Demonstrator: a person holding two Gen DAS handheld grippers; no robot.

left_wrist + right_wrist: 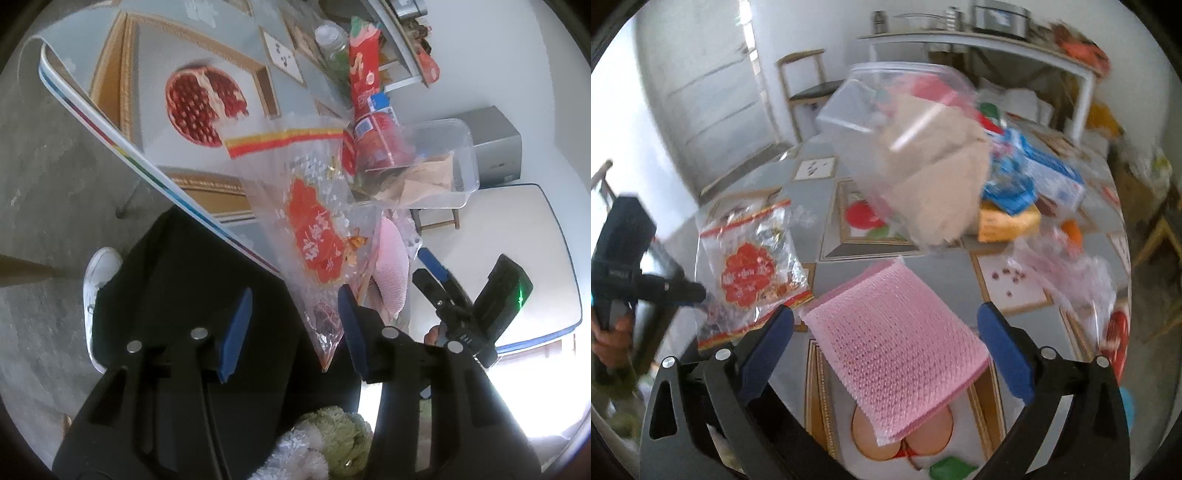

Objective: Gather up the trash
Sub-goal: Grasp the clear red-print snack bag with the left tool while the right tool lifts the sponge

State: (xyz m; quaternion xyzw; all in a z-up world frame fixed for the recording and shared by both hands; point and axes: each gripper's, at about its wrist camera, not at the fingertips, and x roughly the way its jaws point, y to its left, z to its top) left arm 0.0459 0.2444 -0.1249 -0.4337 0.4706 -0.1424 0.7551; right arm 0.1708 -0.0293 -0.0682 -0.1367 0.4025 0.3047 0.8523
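Left gripper (295,328) jaws apart; corner of a clear snack bag (317,236) with a red-orange label hangs between the blue pads, close to the right-hand pad, pads not pressing it. No earlier view, so only the open stance is told. The bag lies over the counter (110,110) edge, its red-yellow zip strip further in on the top. Right gripper (886,350) jaws wide apart, with a pink textured foam sheet (897,343) between them, neither pad touching it; the sheet lies flat on the counter, tilted corner toward the camera. In the right wrist view the snack bag sits just left of the foam sheet, with the left gripper's black body and a hand (609,332) at the far left. Above the foam sheet, a clear plastic tub (905,147) holding crumpled brown paper, blurred. Blue and yellow packaging (1027,192) piled further right, clear crumpled plastic (1067,273) near the right edge.
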